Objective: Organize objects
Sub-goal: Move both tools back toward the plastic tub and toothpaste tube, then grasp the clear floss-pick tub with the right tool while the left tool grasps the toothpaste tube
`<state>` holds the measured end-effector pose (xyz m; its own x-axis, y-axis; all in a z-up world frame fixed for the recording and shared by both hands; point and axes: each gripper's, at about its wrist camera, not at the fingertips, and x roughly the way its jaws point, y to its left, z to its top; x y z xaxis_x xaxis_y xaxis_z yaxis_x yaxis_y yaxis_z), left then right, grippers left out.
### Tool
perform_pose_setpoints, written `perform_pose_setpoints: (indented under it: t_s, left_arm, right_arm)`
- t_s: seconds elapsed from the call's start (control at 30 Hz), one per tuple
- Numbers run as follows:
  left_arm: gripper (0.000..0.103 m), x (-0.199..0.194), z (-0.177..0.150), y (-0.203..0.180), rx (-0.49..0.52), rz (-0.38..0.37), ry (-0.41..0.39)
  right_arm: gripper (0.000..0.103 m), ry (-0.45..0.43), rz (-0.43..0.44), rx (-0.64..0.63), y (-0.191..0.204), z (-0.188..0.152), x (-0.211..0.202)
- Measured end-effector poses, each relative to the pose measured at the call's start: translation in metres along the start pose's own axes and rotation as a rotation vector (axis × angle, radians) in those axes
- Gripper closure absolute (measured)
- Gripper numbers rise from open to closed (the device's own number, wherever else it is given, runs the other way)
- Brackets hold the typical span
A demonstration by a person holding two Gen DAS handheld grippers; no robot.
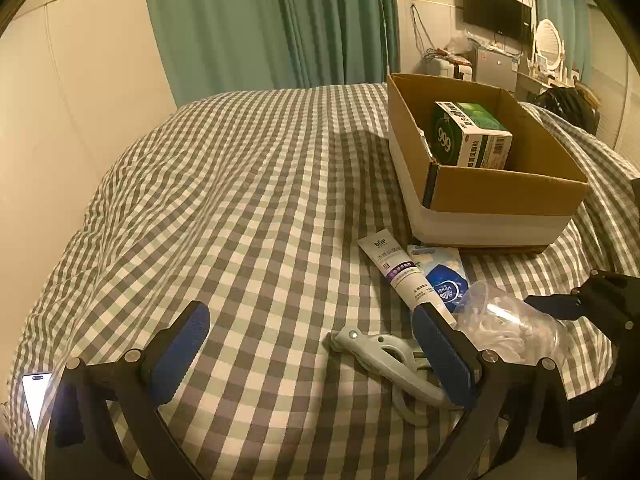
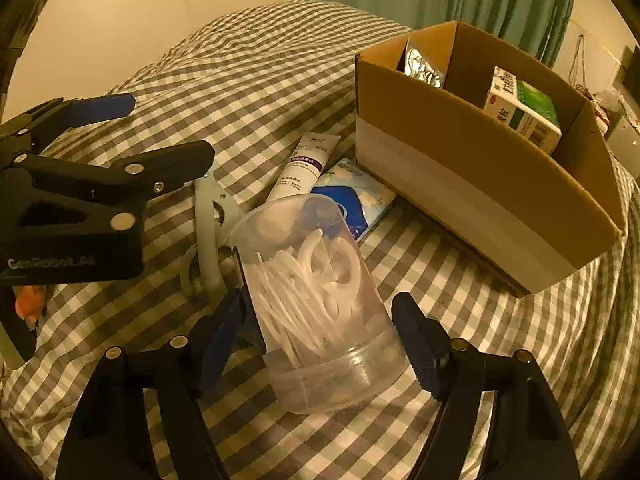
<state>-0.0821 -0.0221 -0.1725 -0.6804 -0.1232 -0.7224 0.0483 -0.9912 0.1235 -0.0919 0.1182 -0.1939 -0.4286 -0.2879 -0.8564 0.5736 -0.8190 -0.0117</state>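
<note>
A clear plastic jar (image 2: 320, 300) of white floss picks lies on its side on the checked bedspread (image 1: 240, 200). My right gripper (image 2: 324, 332) is open and straddles it: the left finger touches the jar, and a narrow gap shows at the right finger. My left gripper (image 1: 316, 344) is wide open over bare bedspread, its right finger (image 1: 444, 360) beside a pale grey plastic clip (image 1: 376, 350). A white tube (image 1: 400, 272) and a blue tissue pack (image 1: 444, 280) lie between the jar (image 1: 508, 324) and a cardboard box (image 1: 500, 196).
The box (image 2: 480, 168) holds a green and white medicine carton (image 2: 524, 112) and a silver blister pack (image 2: 424, 66). A lit phone (image 1: 36, 396) lies at the bed's near left. Green curtains (image 1: 280, 20) and a cream wall stand behind the bed.
</note>
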Motion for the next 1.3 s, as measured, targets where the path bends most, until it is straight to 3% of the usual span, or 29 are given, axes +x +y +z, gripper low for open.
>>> perform_pose_setpoints:
  t_s: [0.3, 0.43, 0.6, 0.73, 0.93, 1.0, 1.17, 1.3]
  left_arm:
    - [0.0, 0.009, 0.003, -0.006, 0.009, -0.01, 0.022]
    - [0.0, 0.014, 0.006, -0.016, 0.033, -0.031, 0.027]
    - [0.0, 0.025, 0.01, -0.025, 0.011, -0.097, 0.06]
    - [0.002, 0.035, 0.01, -0.031, 0.018, -0.108, 0.085]
    - [0.019, 0.057, 0.013, -0.039, 0.013, -0.139, 0.142]
    - [0.03, 0.067, 0.012, -0.043, 0.027, -0.146, 0.172]
    - [0.073, 0.07, 0.01, -0.049, 0.048, -0.225, 0.187]
    - [0.076, 0.063, 0.007, -0.049, 0.069, -0.221, 0.179]
  right_arm:
    - [0.036, -0.06, -0.135, 0.116, -0.032, -0.006, -0.035]
    - [0.037, -0.032, -0.17, 0.166, -0.047, -0.007, -0.031]
    - [0.039, 0.018, -0.174, 0.158, -0.047, -0.011, -0.016]
    - [0.04, 0.055, -0.18, 0.143, -0.045, -0.016, -0.004]
    - [0.04, 0.059, -0.185, 0.141, -0.043, -0.017, -0.003]
    - [0.04, 0.059, -0.181, 0.144, -0.044, -0.017, -0.004]
    - [0.04, 0.09, -0.159, 0.167, -0.048, -0.018, 0.006]
    - [0.042, 0.068, -0.164, 0.161, -0.045, -0.015, -0.001]
